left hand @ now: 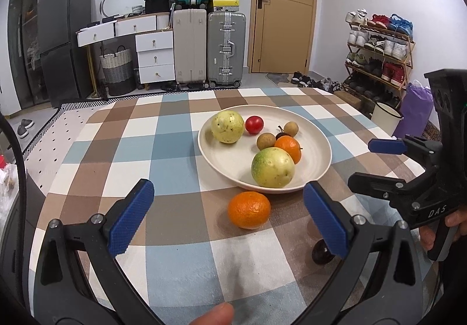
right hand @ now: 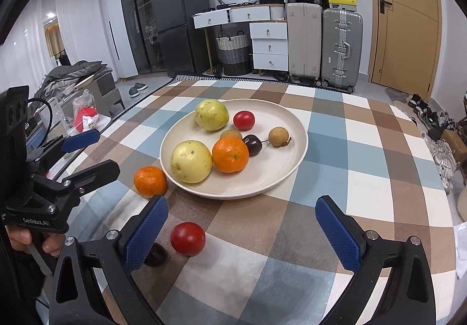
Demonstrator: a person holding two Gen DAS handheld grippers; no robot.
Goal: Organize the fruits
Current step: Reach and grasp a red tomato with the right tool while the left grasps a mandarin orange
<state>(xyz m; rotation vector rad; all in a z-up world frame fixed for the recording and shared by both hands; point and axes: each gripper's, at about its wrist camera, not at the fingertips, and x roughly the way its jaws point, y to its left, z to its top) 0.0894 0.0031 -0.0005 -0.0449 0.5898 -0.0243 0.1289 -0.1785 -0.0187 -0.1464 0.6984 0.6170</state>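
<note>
Left wrist view: left gripper (left hand: 227, 211), blue-padded jaws wide, nothing between the pads; a loose round orange tangerine (left hand: 249, 209) lies on the checked blue-brown-white tablecloth (left hand: 163, 155) just ahead, beside the near rim of the shallow cream plate (left hand: 204, 147). The plate holds two yellow-green guavas, a second tangerine, a small red tomato (left hand: 254, 124), two brown longans and a dark cherry. A dark round fruit (left hand: 321, 255) sits partly hidden behind the right pad. Right wrist view: right gripper (right hand: 242, 234), jaws spread wide, empty; a loose red tomato (right hand: 187, 238) rests on the cloth just beside its left pad (right hand: 146, 234), apart from the plate.
</note>
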